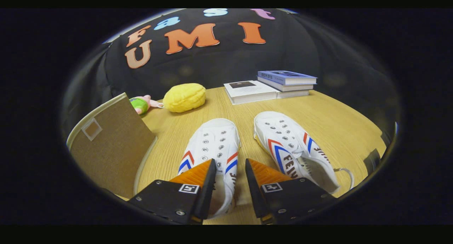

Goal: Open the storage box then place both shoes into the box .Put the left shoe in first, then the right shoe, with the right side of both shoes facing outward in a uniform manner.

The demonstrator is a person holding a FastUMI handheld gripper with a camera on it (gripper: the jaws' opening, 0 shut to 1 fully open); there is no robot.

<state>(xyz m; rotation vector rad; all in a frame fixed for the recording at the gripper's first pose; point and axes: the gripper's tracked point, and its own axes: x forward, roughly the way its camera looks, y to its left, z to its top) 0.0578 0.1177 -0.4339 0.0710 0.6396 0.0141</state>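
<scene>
Two white canvas shoes with red and blue stripes lie on the wooden table, toes pointing away from me. The left shoe (212,145) runs back under my gripper (230,163). Its right side wall and collar sit in the gap between the fingers, which stand apart and do not visibly press on it. The right shoe (293,148) lies just right of the right finger, angled slightly outward, with a loop at its heel. The brown fabric storage box (109,152) stands left of the left finger, showing a tilted panel with white edging and a small label window. Its inside is hidden.
Beyond the shoes lie a yellow plush toy (185,97), a small pink and green toy (141,104) behind the box, and a few stacked books (272,85). The table's edge (368,131) curves away on the right, and a dark object (372,161) sits near it.
</scene>
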